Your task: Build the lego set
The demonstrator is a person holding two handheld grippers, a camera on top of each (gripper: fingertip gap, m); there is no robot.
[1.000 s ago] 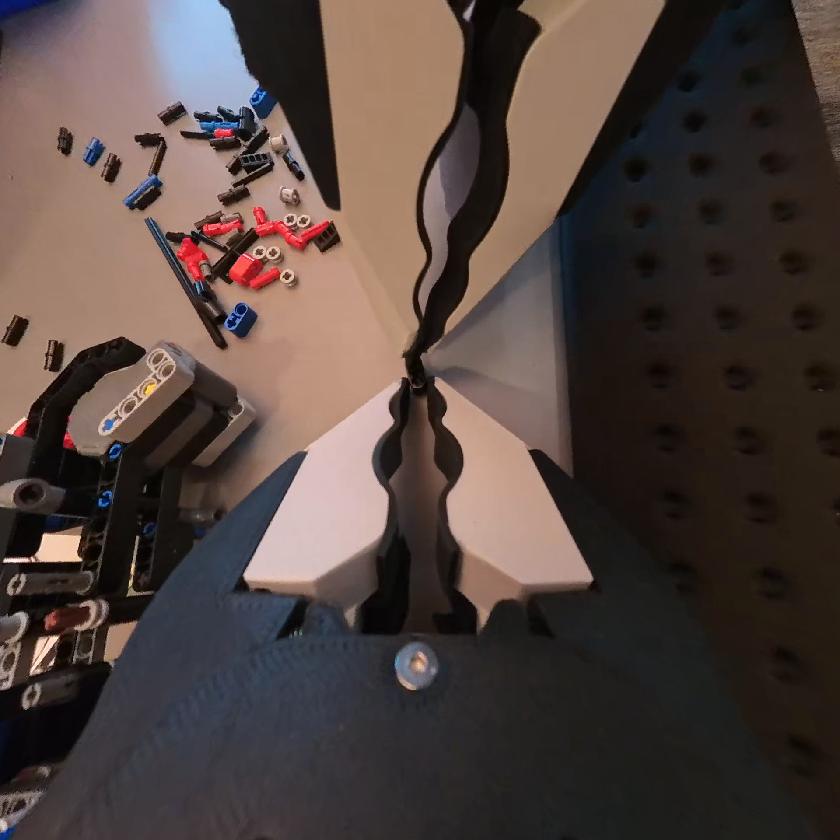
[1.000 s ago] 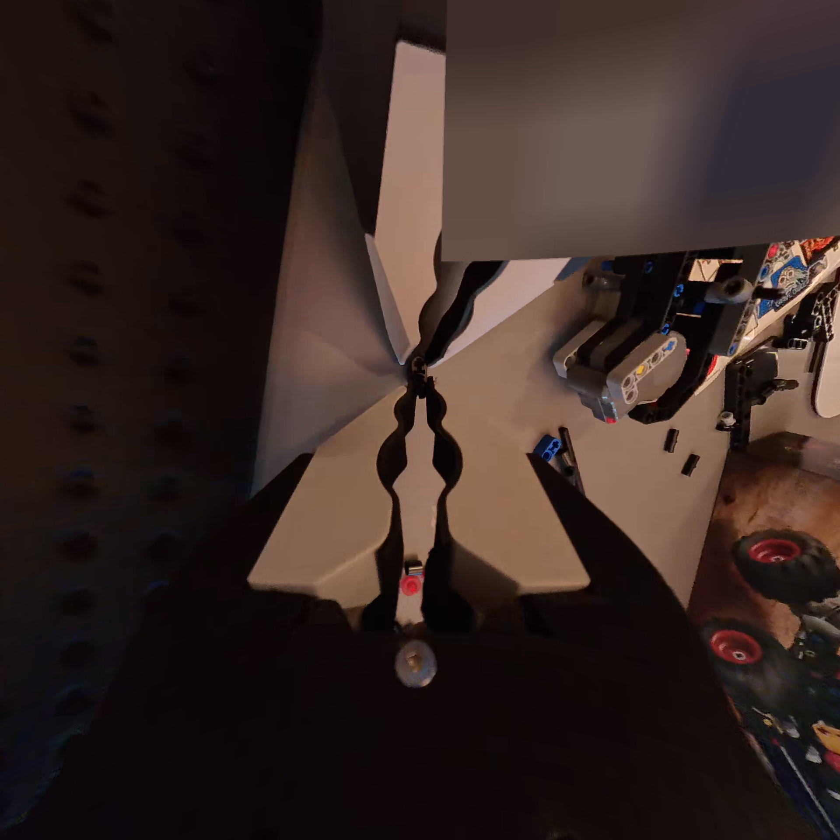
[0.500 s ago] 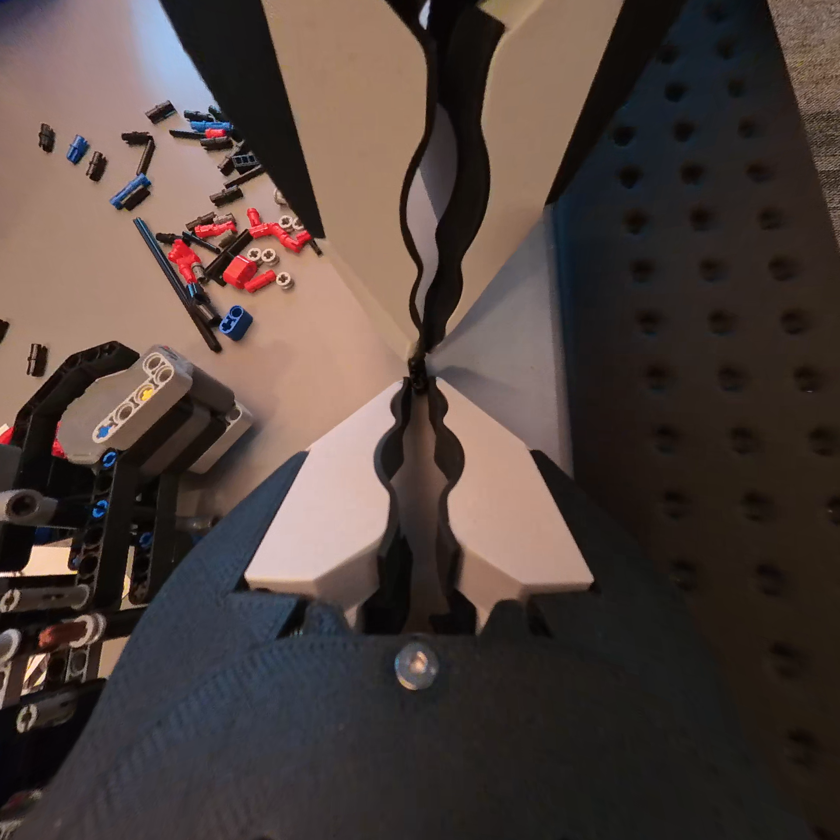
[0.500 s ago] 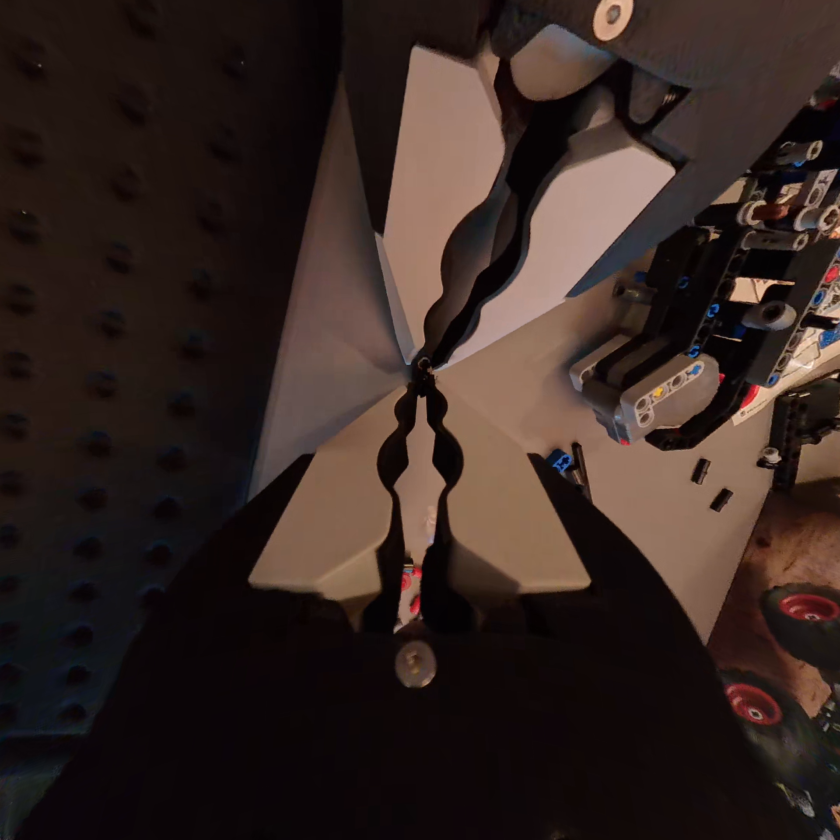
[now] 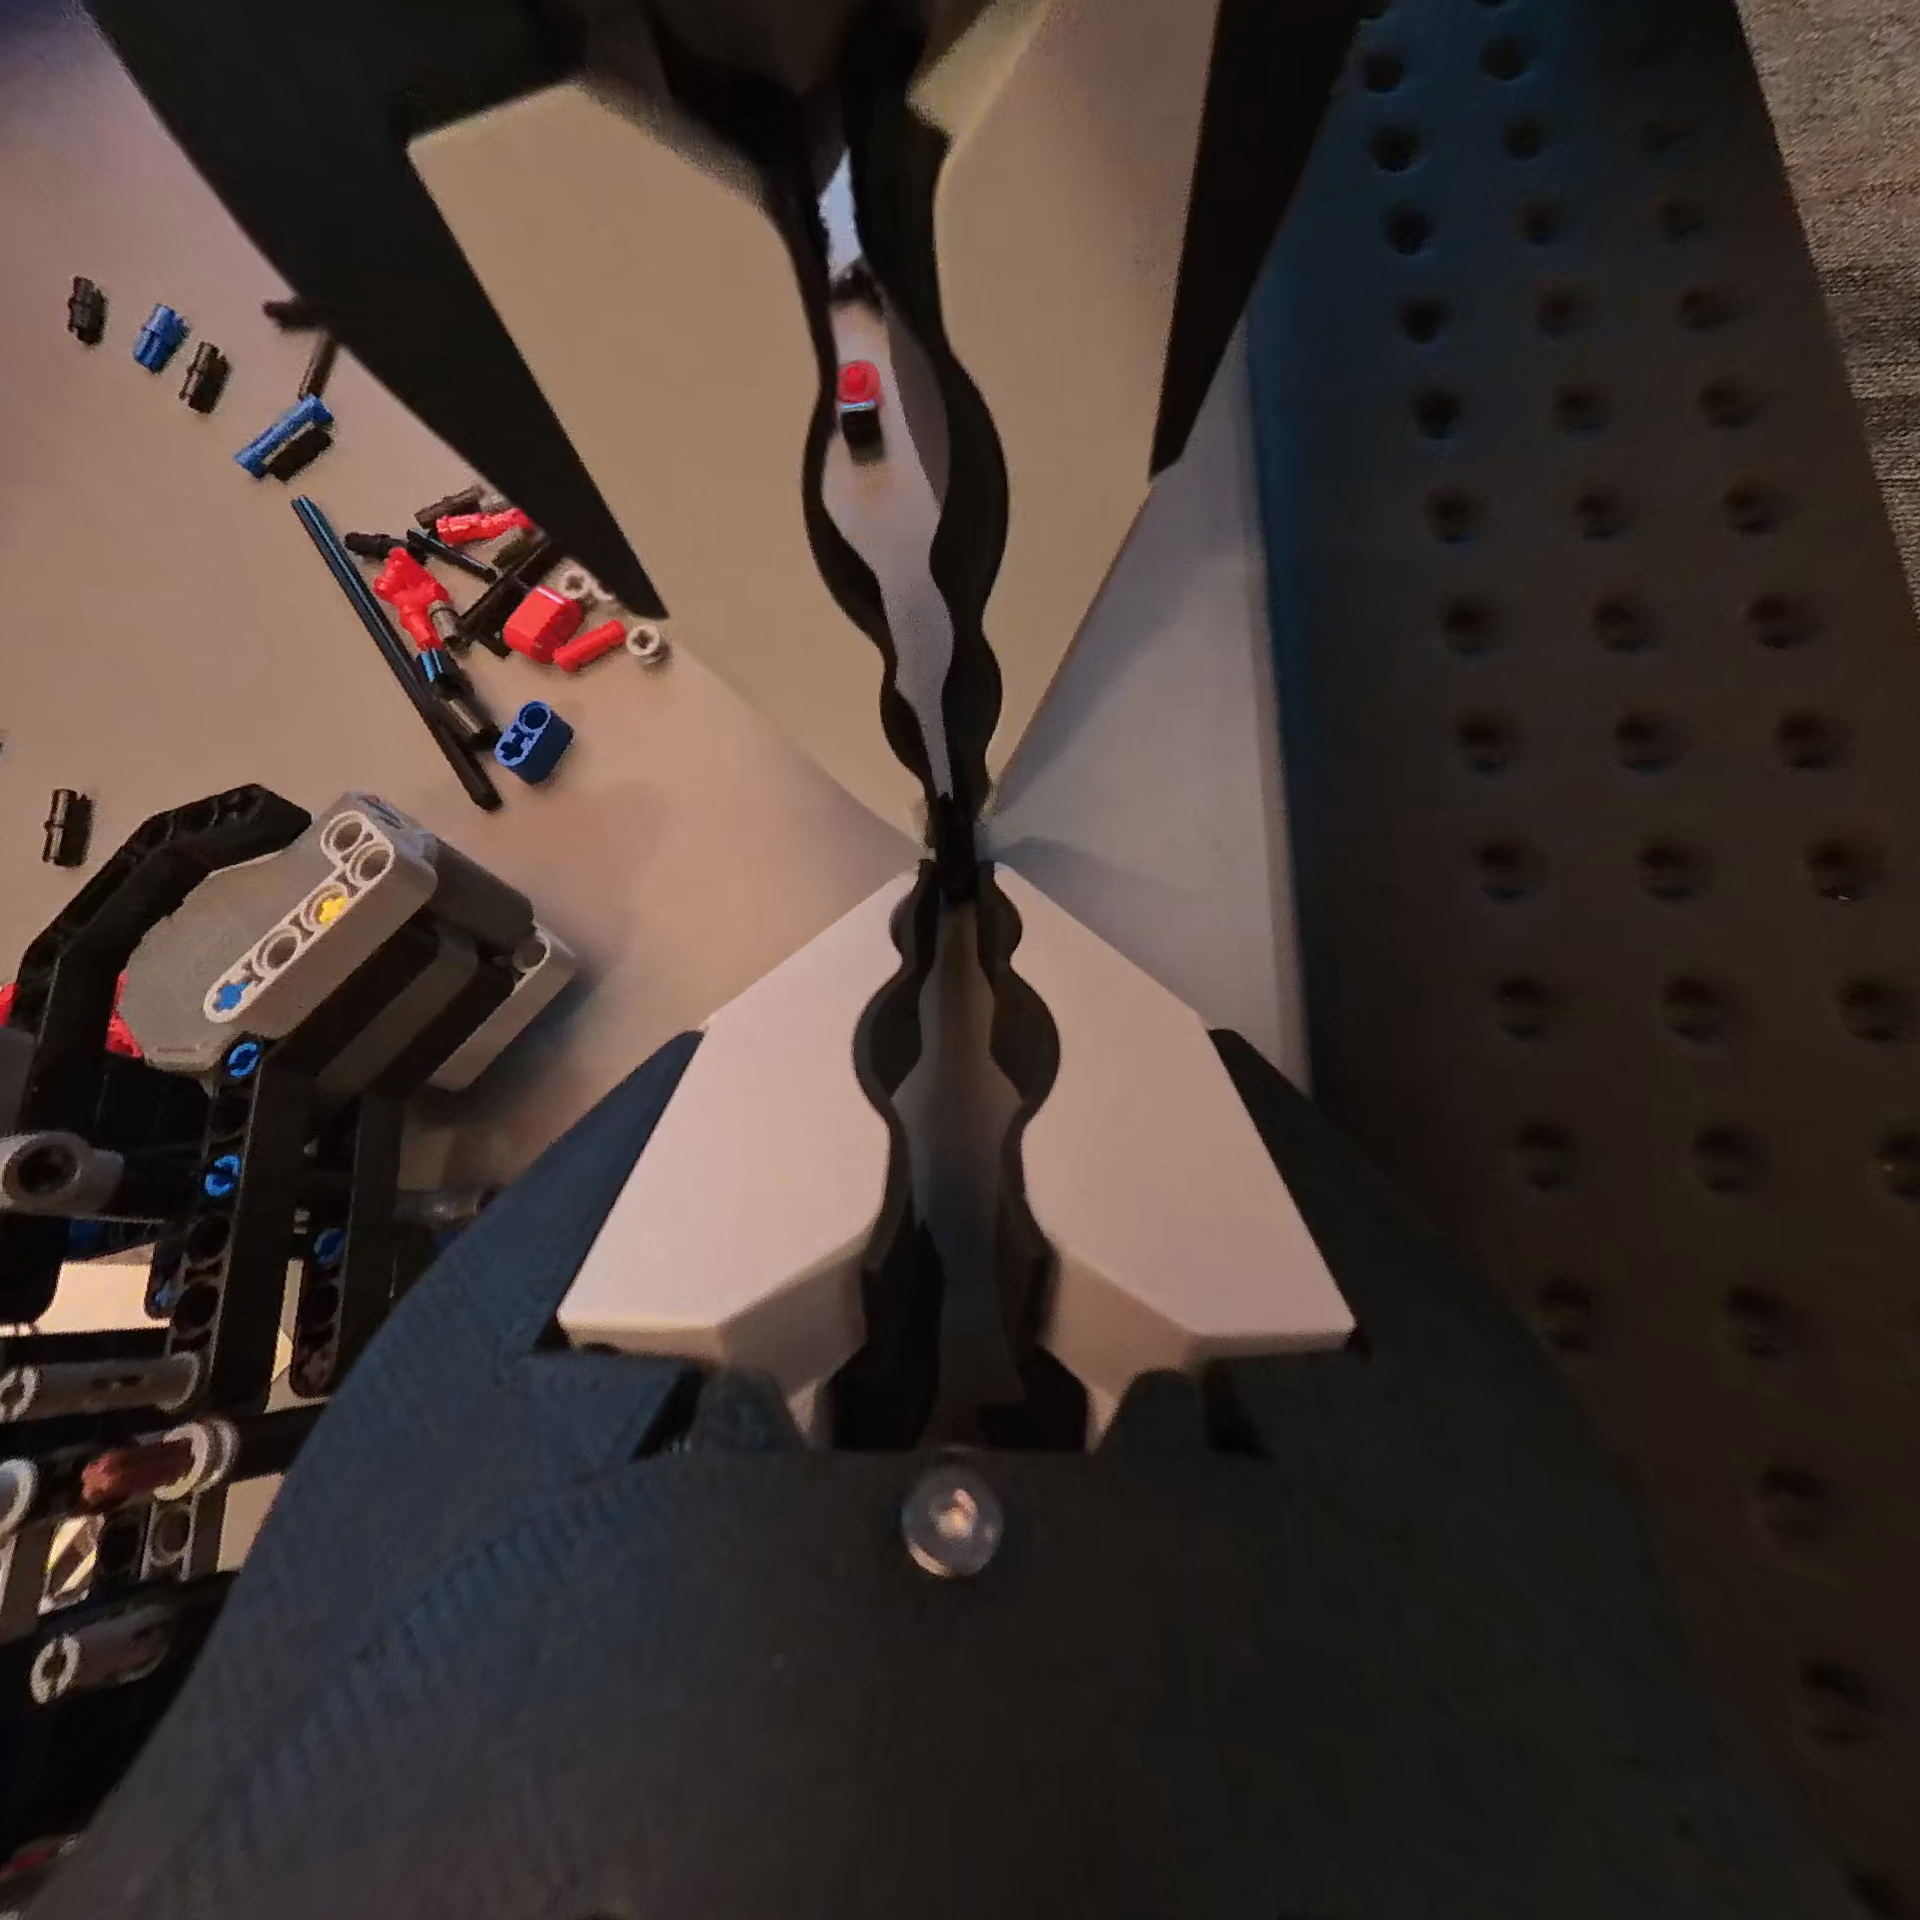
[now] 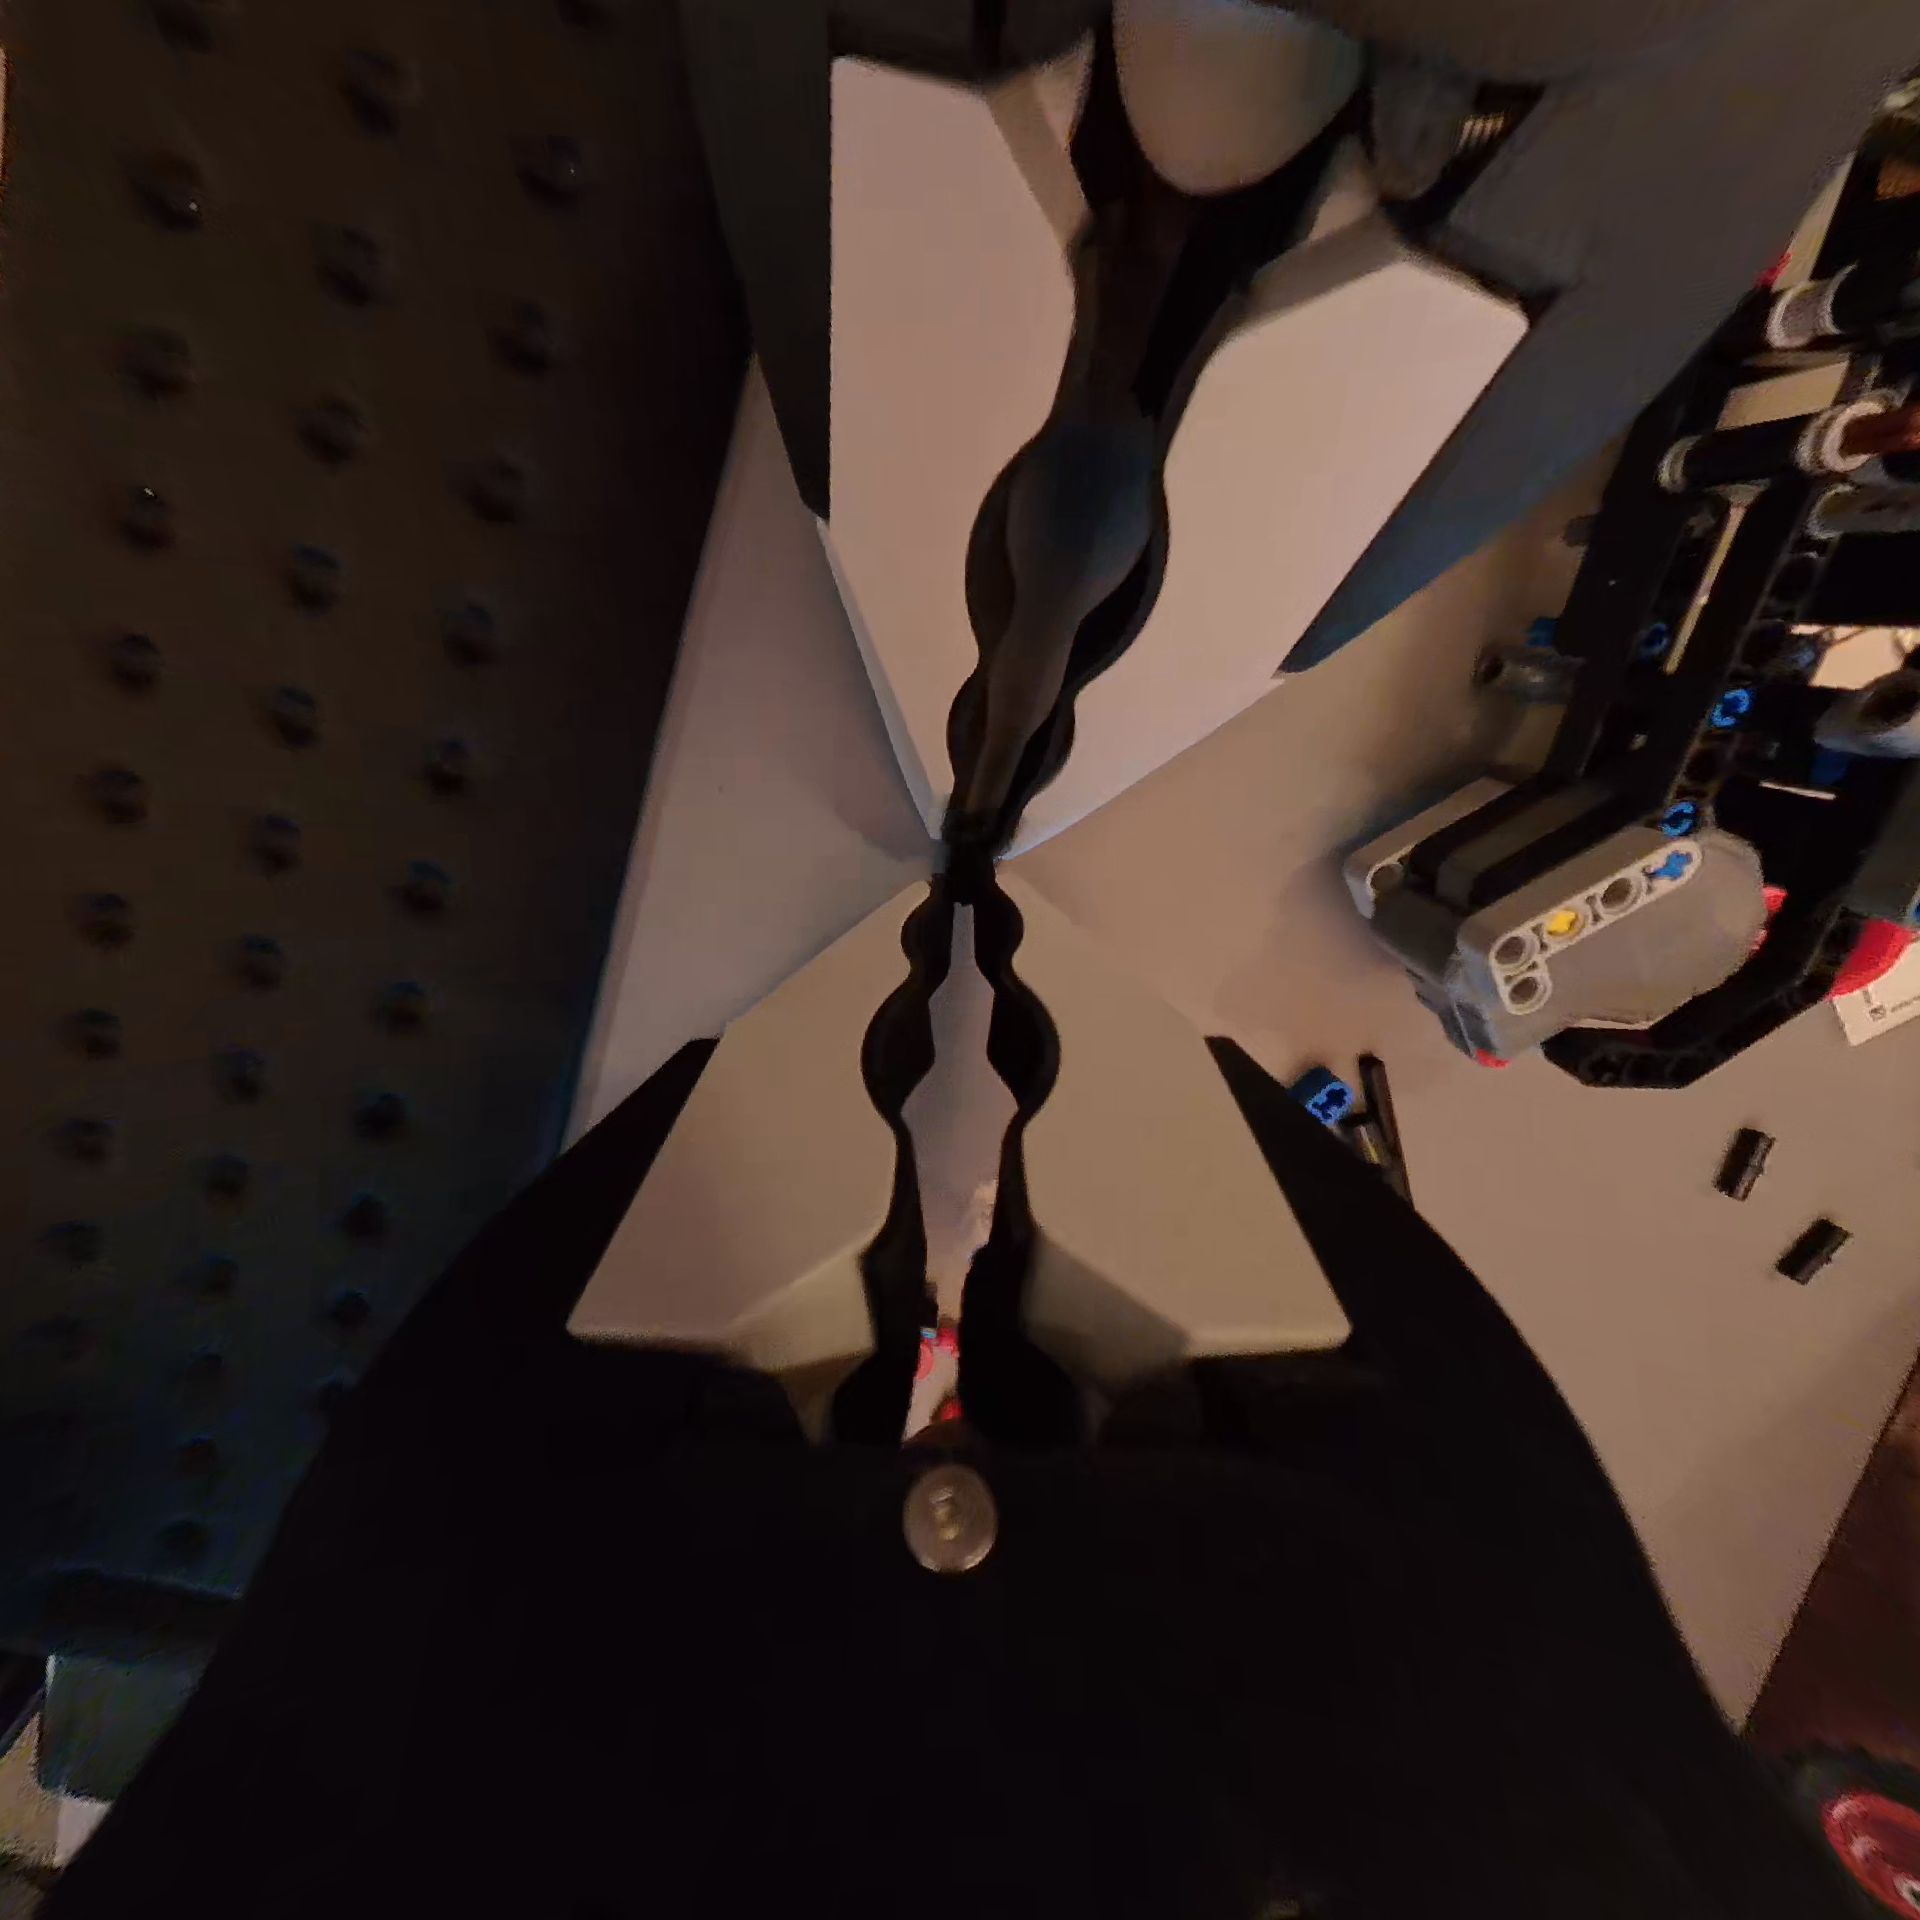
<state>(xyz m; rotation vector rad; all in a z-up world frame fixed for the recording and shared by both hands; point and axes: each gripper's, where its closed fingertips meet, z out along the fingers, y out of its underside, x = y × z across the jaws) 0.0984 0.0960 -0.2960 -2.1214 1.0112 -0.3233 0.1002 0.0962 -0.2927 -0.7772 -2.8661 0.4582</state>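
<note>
My two grippers meet tip to tip, my left gripper (image 5: 954, 891) and right gripper (image 6: 966, 896) both pinching one tiny black piece (image 5: 954, 847), too small to identify. The other gripper's body hides part of the loose parts pile (image 5: 488, 613). The half-built lego model (image 6: 1662, 862) sits beside on the tabletop (image 5: 156, 623), cut off.

grey motor block (image 5: 343, 935), red and blue loose pieces (image 5: 535, 623), dark perforated board (image 5: 1621, 727)
</note>
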